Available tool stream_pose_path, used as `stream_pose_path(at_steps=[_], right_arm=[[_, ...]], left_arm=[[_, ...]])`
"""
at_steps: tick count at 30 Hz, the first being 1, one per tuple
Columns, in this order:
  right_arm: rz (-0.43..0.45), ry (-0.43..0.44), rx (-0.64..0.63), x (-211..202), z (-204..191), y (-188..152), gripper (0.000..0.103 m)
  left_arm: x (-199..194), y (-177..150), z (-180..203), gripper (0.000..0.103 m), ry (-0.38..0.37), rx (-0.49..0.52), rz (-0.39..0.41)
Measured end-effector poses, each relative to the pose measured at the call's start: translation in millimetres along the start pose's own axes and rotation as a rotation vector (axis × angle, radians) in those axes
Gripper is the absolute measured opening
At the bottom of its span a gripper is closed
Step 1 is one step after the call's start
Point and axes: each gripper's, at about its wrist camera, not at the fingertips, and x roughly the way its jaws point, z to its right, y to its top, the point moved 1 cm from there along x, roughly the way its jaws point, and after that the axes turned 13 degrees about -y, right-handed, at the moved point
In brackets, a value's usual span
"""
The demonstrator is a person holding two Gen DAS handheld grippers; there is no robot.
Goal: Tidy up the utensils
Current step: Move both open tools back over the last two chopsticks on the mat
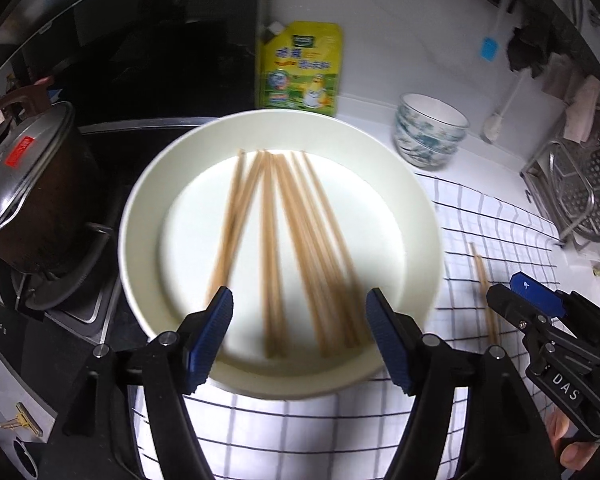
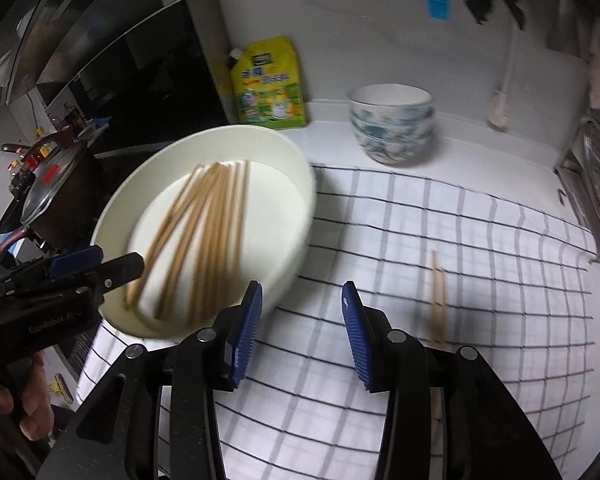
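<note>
Spanning the white surface [image 2: 452,148], a white cloth with a dark grid [image 2: 440,240] carries the round cream plate [image 1: 148,216], which overhangs the cloth's edge toward the dark stove [image 1: 148,72] at 9 o'clock. A lidded pot [image 1: 32,184] stands on the stove at 9 o'clock of the plate. A yellow refill pouch [image 1: 300,68] leans against the wall at 12 o'clock of the plate, and a stack of blue-patterned bowls [image 2: 392,124] stands at 2 o'clock of it, apart from it. A bundle of wooden chopsticks [image 1: 284,240] lies inside the plate, fanned and motion-blurred. A separate pair of chopsticks [image 2: 438,300] lies on the cloth at 3 o'clock of the plate, well apart from it. The left gripper [image 1: 300,336] hangs above the plate's near rim; its jaws stand wide apart with nothing pressed between the pads. The right gripper [image 2: 302,332] hangs above the cloth between plate and loose pair; its jaws are parted and empty.
</note>
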Motion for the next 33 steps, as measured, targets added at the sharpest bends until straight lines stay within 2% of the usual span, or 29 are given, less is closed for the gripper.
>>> stream_pose_path(at_steps=[6, 17, 21, 29, 33], right_arm=[[-0.024, -0.022, 0.032, 0, 43, -27, 0.044], [-0.094, -0.098, 0.076, 24, 102, -66, 0.045], [-0.125, -0.108, 0.079, 37, 114, -79, 0.045], [-0.160, -0.092, 0.051, 60, 116, -95, 0.045], [-0.152, -0.104, 0.041, 64, 117, -99, 0.045]], left_arm=[[5, -13, 33, 0.070, -0.038, 0.025, 0.002], [18, -33, 88, 0.074, -0.099, 0.076, -0.008], [22, -38, 104, 0.076, -0.119, 0.091, -0.019], [39, -49, 122, 0.076, -0.105, 0.113, -0.068], [47, -53, 125, 0.079, -0.095, 0.107, -0.088]])
